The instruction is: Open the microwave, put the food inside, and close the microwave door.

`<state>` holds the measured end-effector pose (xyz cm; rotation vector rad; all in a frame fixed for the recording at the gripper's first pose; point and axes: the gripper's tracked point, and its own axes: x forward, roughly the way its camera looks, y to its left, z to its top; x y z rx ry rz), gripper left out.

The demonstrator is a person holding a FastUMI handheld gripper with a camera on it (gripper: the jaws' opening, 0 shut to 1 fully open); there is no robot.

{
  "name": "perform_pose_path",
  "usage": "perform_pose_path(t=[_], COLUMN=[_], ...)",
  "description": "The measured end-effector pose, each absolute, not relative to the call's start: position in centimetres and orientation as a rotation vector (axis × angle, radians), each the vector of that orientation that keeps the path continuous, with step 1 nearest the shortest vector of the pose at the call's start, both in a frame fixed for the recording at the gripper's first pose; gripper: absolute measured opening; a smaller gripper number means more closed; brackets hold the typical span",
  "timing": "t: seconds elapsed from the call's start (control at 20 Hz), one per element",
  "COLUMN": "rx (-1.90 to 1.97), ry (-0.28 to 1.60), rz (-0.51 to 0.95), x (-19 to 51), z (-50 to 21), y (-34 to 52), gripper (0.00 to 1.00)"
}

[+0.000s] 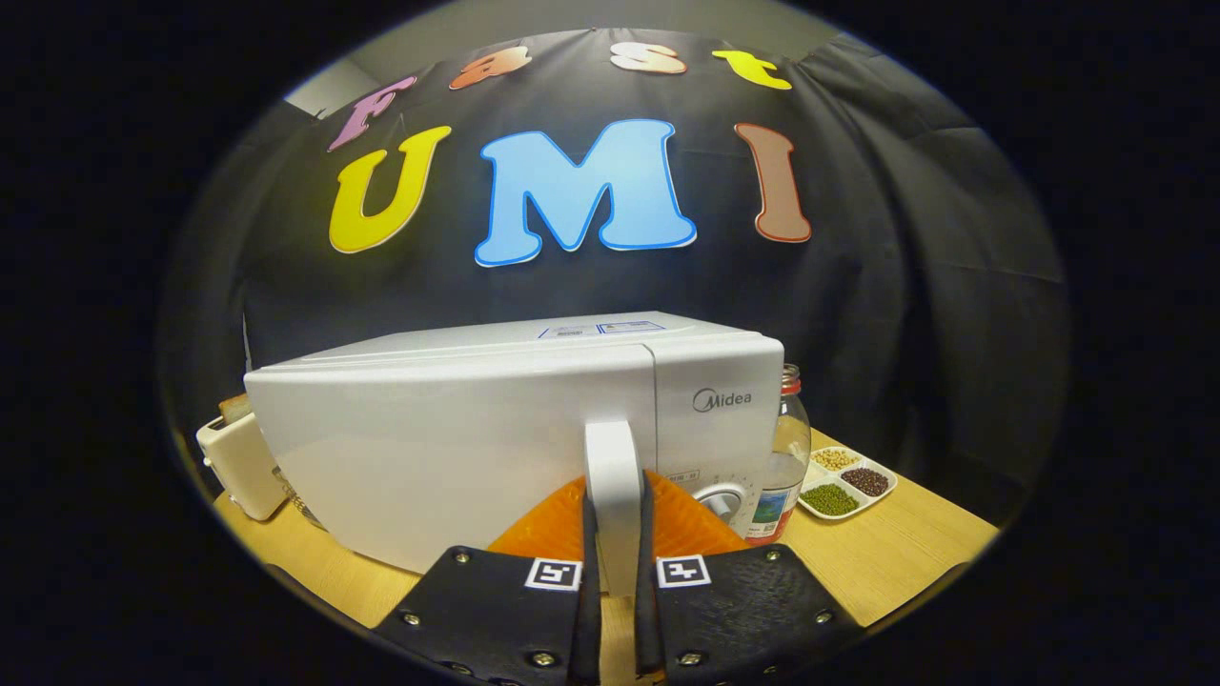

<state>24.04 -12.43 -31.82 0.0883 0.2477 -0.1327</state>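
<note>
The tongs (615, 572) are clamped on the microwave's upright white handle (613, 476), its long axis running 12 to 6 o'clock; the door (448, 457) extends toward 9 o'clock on the worktop (886, 553).

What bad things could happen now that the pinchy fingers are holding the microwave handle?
1. The gripper is shut on the white vertical door handle; a hard tug might drag the whole white microwave oven along the wooden table.
2. The clear glass jar with a red lid touches or nearly touches its side, so it could get knocked toward the white tray of beans.
</note>
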Motion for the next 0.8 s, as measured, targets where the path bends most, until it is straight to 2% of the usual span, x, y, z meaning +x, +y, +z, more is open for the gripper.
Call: perform_pose_path(t=[0.4,0.8], rx=[0.027,0.026], ry=[0.222,0.239], rz=[-0.119,-0.104], x=[22.1,13.8], z=[-31.6,-31.0], y=[-11.9,-8.8], gripper=[0.14,0.14])
